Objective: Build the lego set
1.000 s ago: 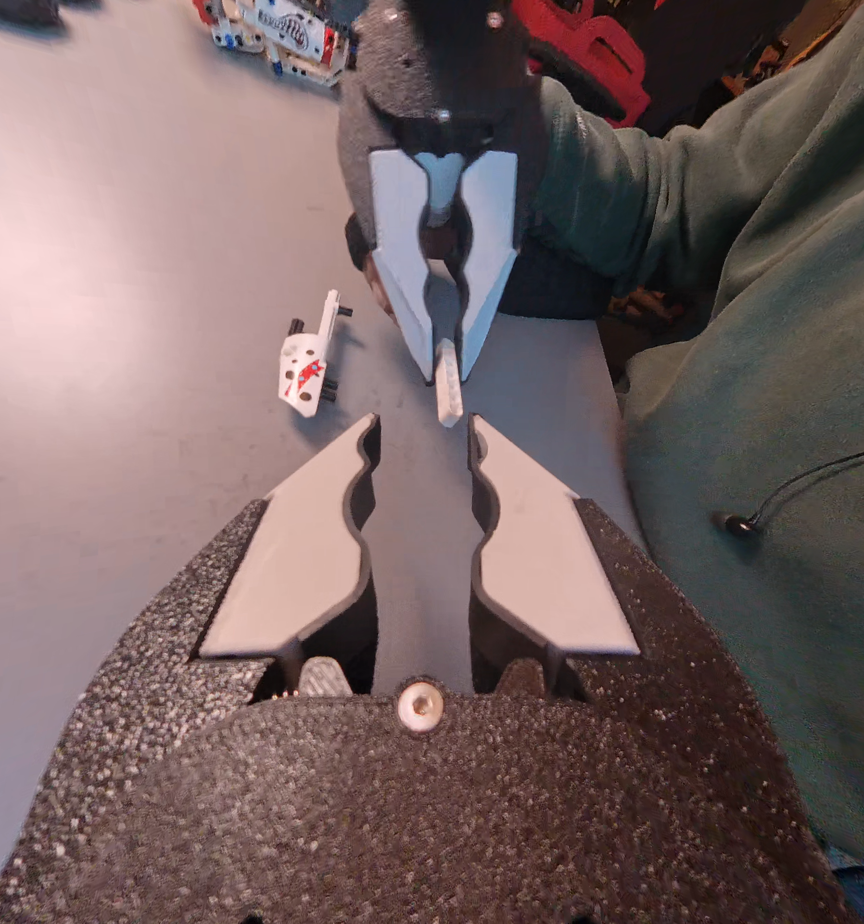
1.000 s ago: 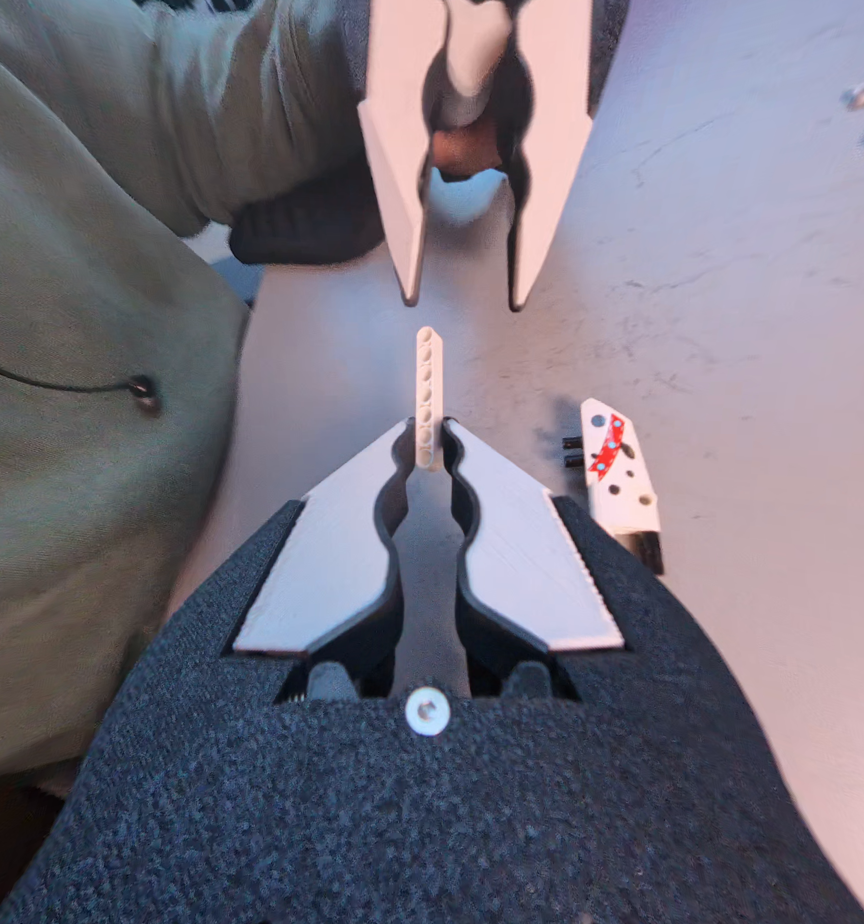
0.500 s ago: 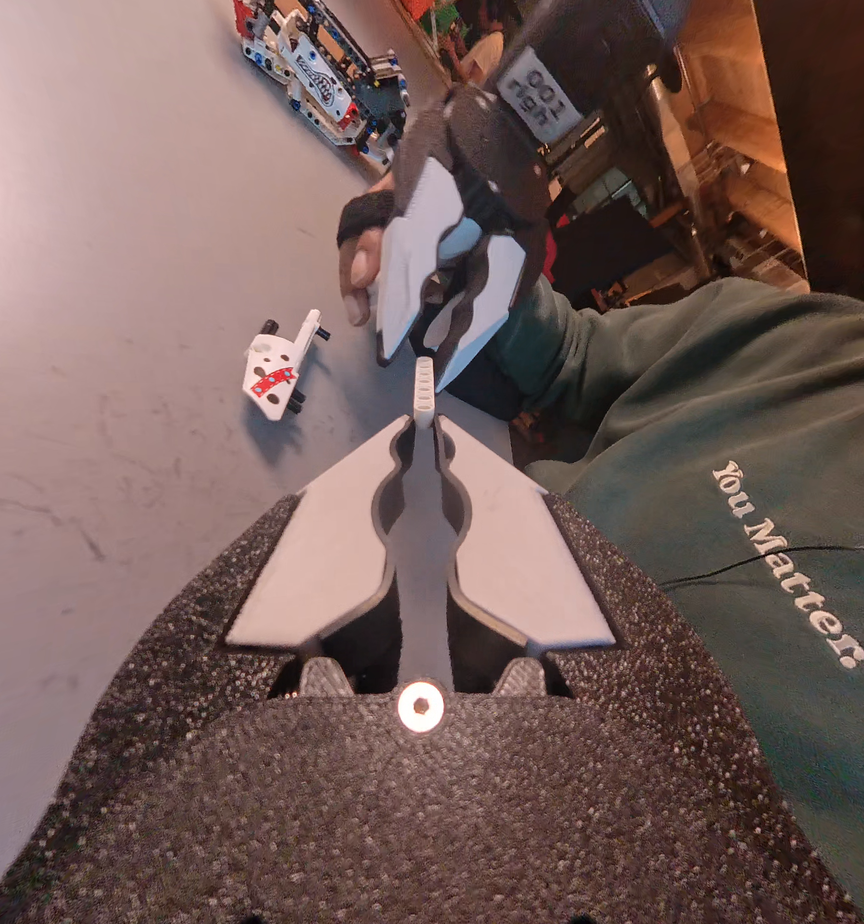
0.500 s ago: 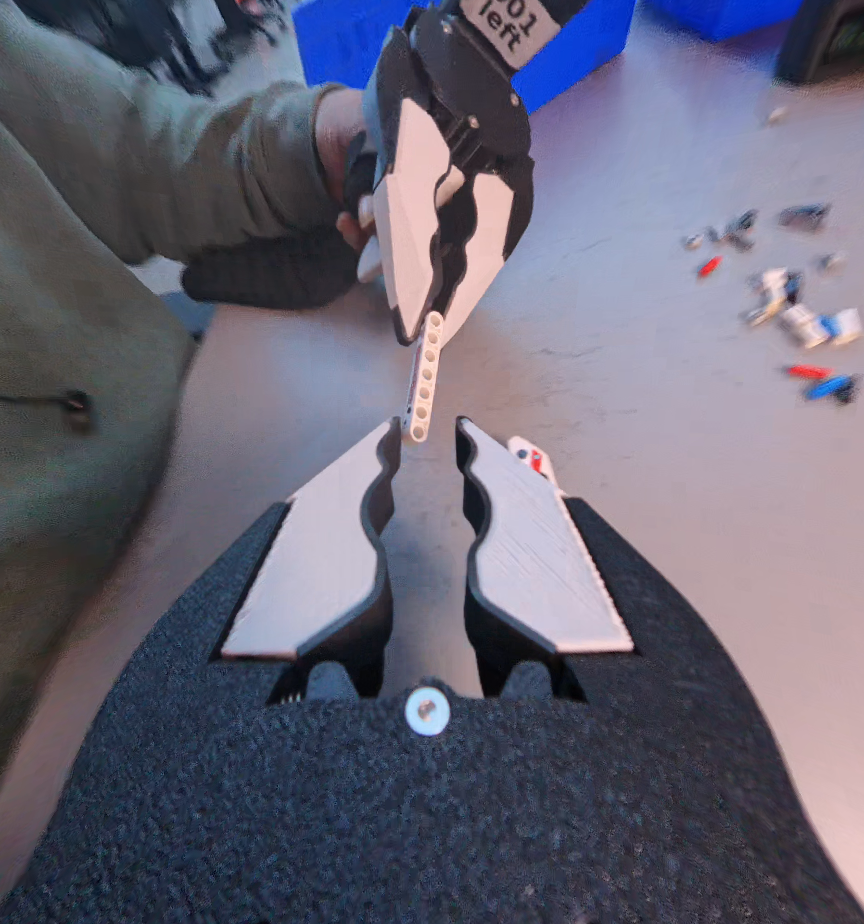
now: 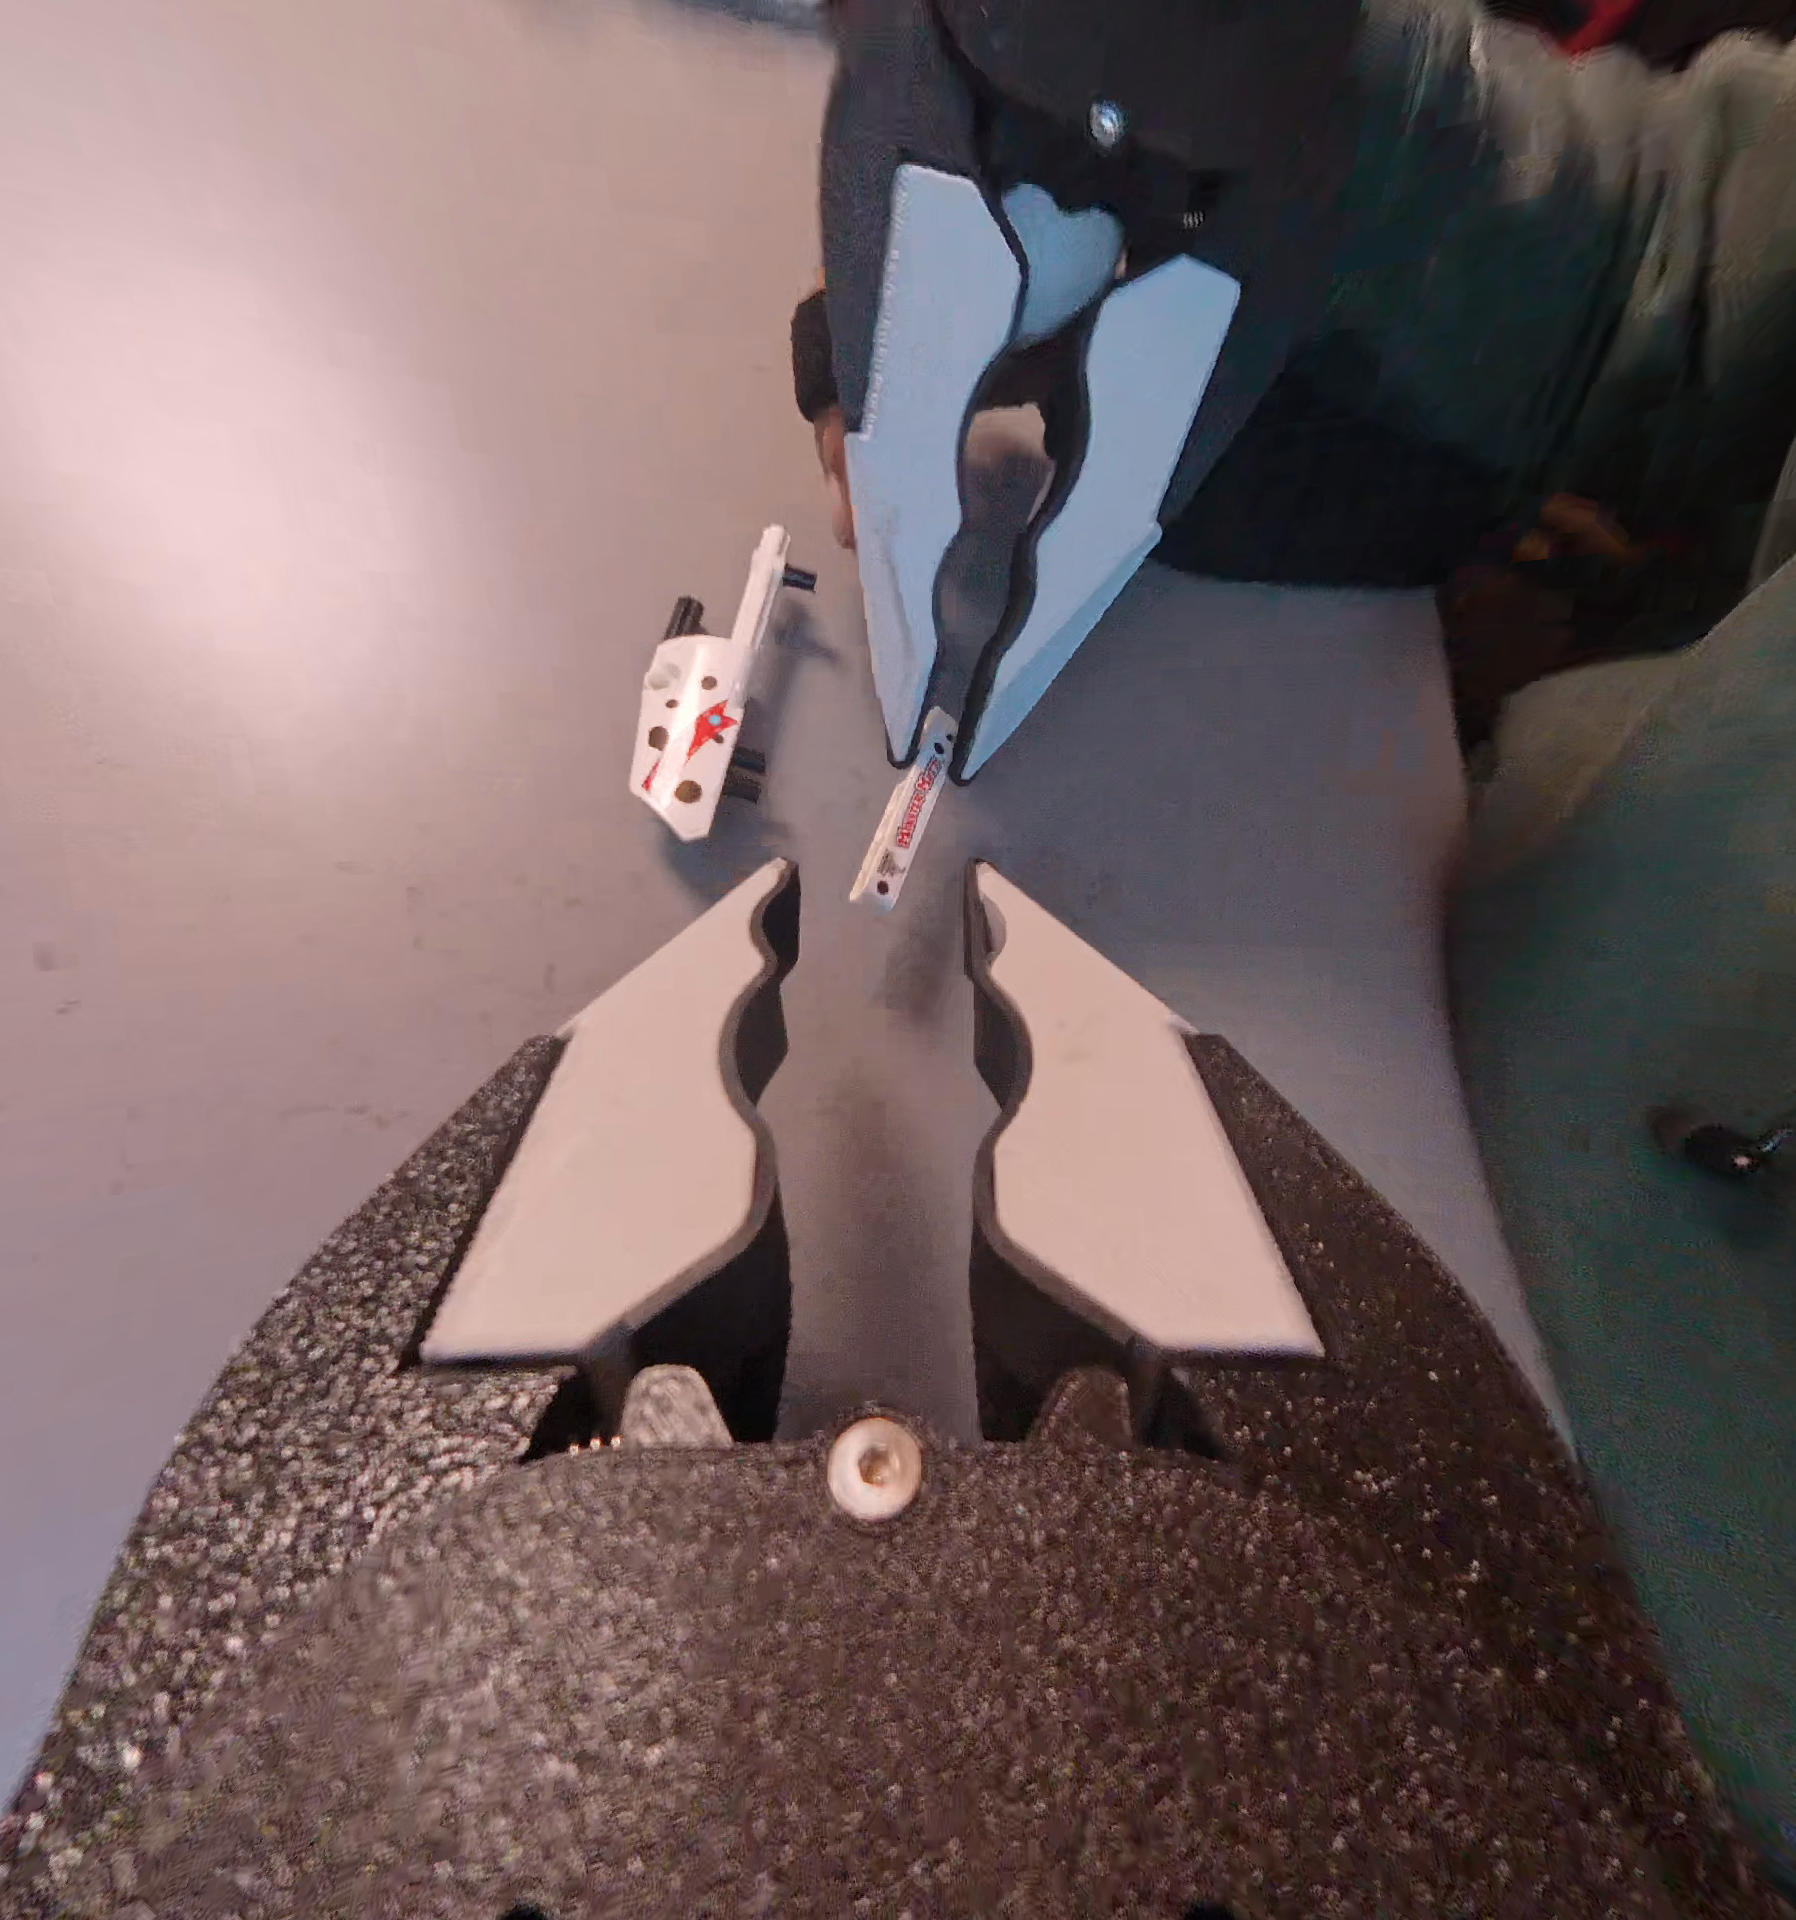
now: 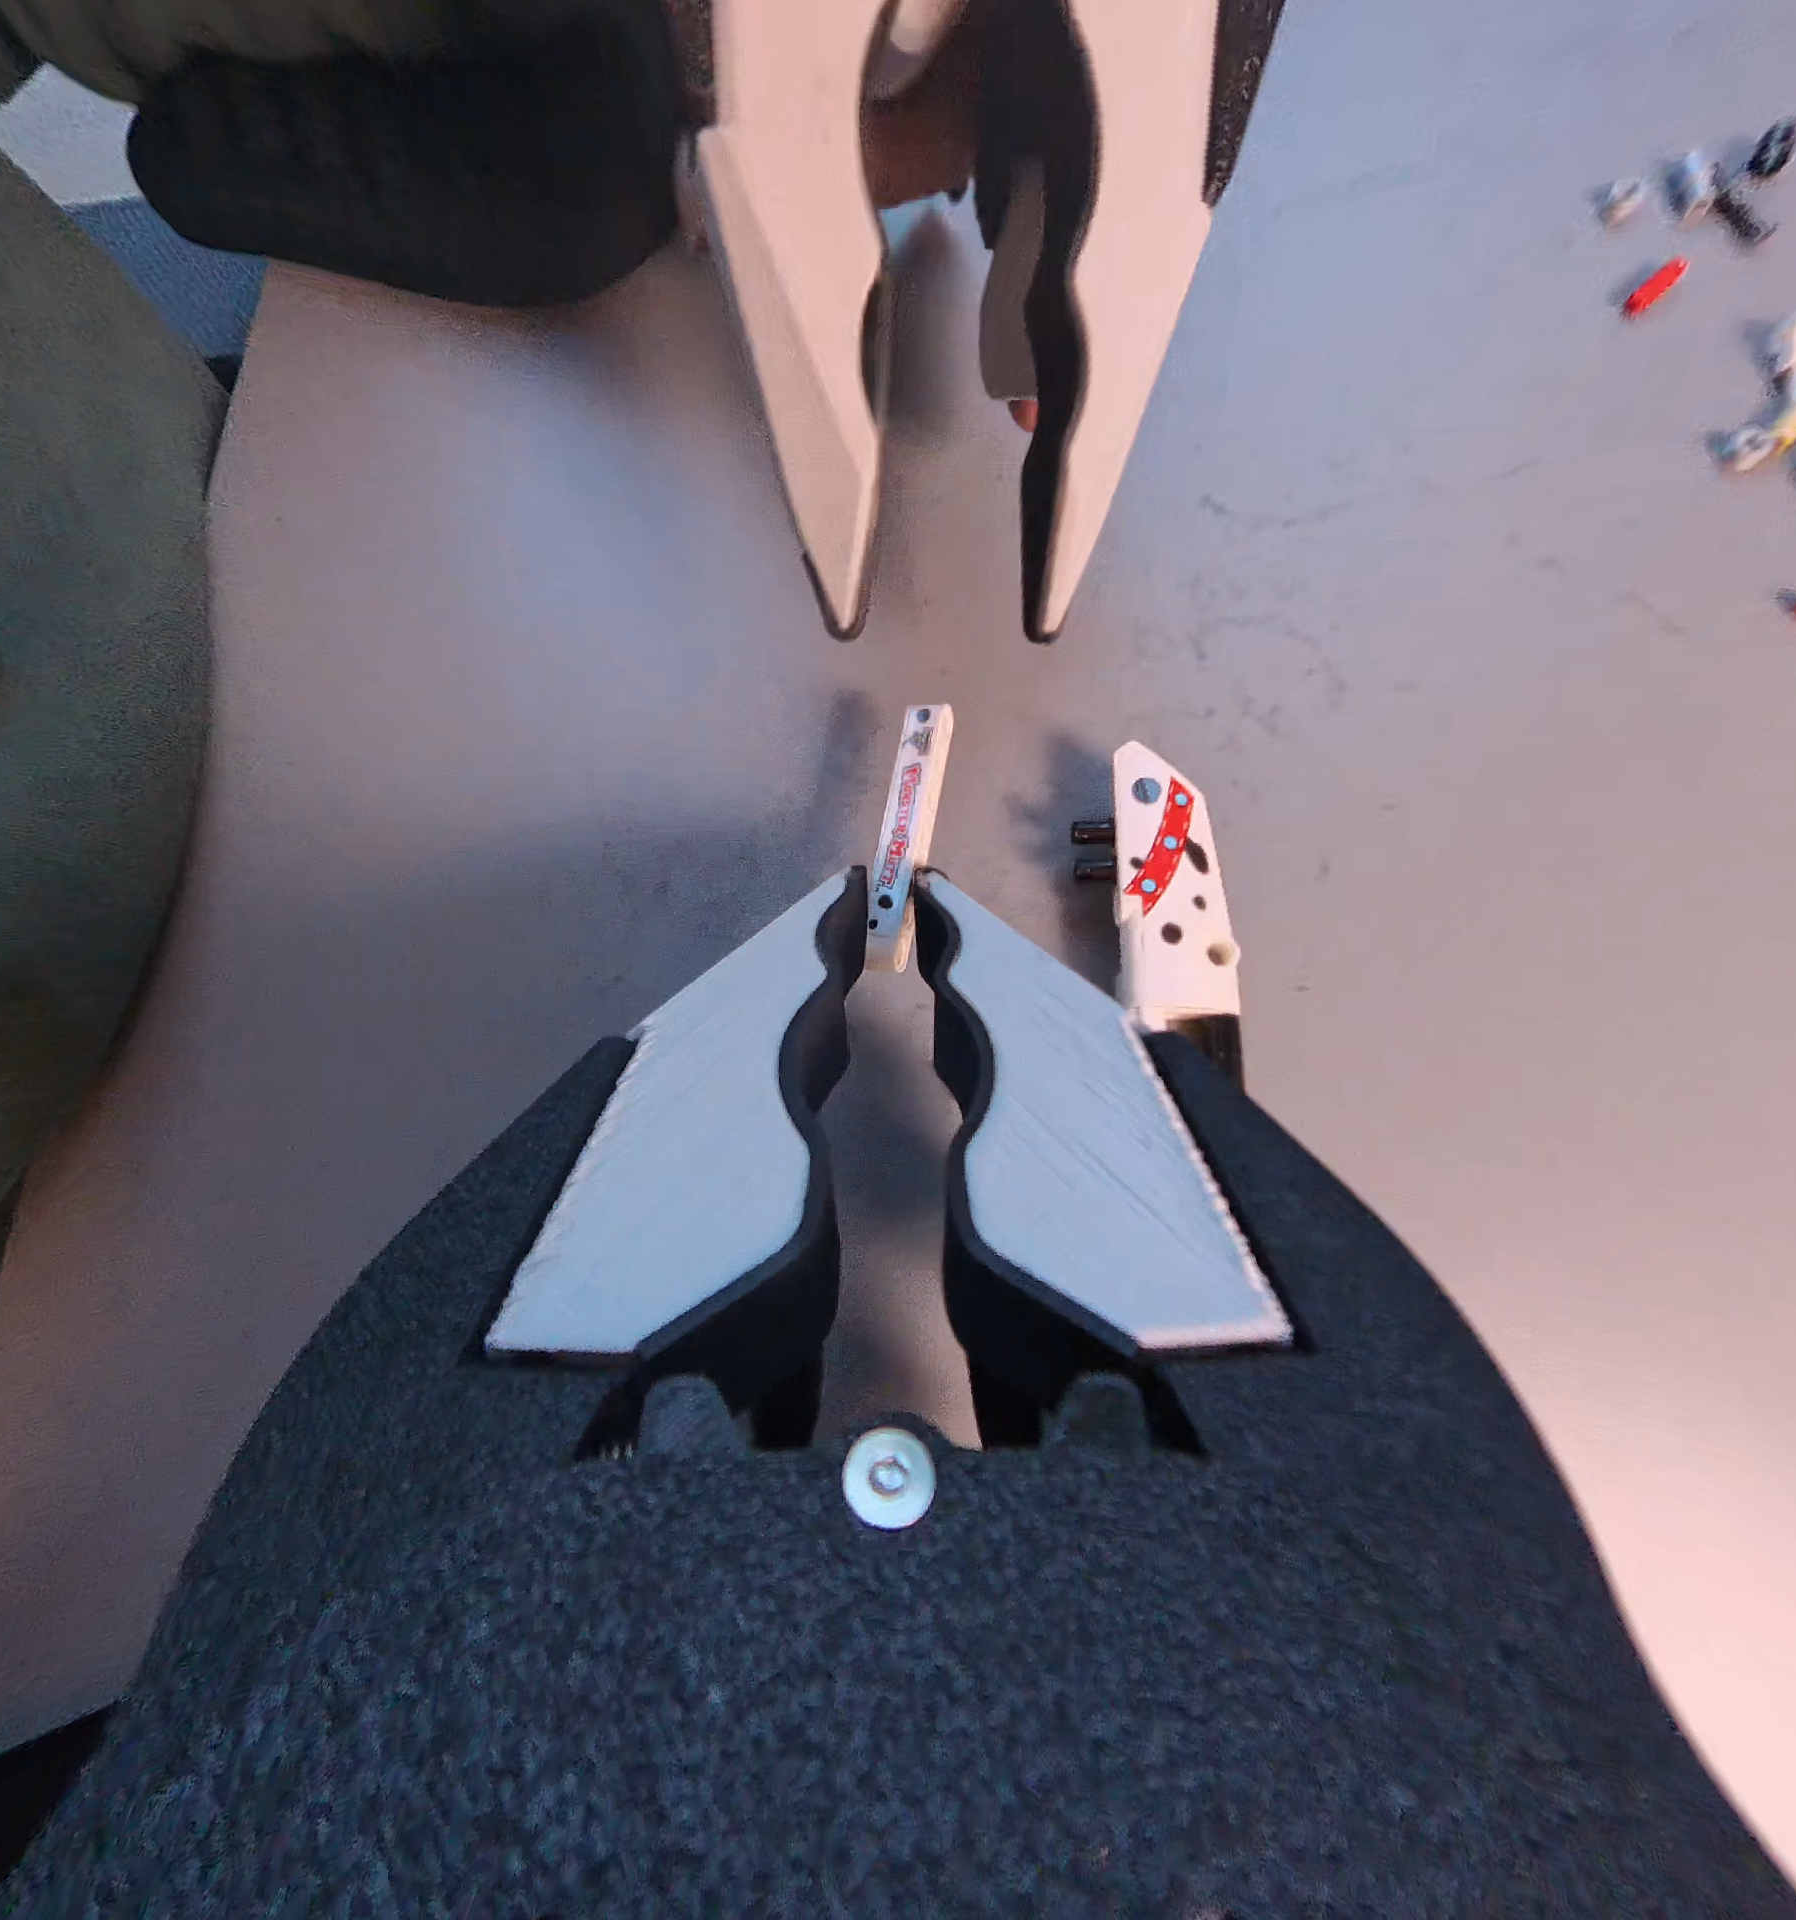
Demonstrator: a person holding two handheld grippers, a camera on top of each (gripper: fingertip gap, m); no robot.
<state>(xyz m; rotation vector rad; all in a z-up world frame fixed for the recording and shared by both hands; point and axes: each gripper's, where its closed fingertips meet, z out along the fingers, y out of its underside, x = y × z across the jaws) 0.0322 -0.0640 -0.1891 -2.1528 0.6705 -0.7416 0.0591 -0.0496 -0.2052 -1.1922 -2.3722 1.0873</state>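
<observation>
Pinching the near end of a thin white beam between the tips of the right claw, lifted clear of the table, stickered face up, probably so the free far end stays open for a regrip. Spread wide and holding nothing, left claw, just short of that end. Lying flat to the right of the beam, white panel with black pins, likely the mating part.

Matt grey table surface: smooth, lightly scuffed. Narrow white plastic beam: glossy, bearing a printed sticker. White plastic panel piece: glossy, red-decorated. Gripper fingers: matt pale plastic with fine ridges. Green sleeve: soft cloth.
</observation>
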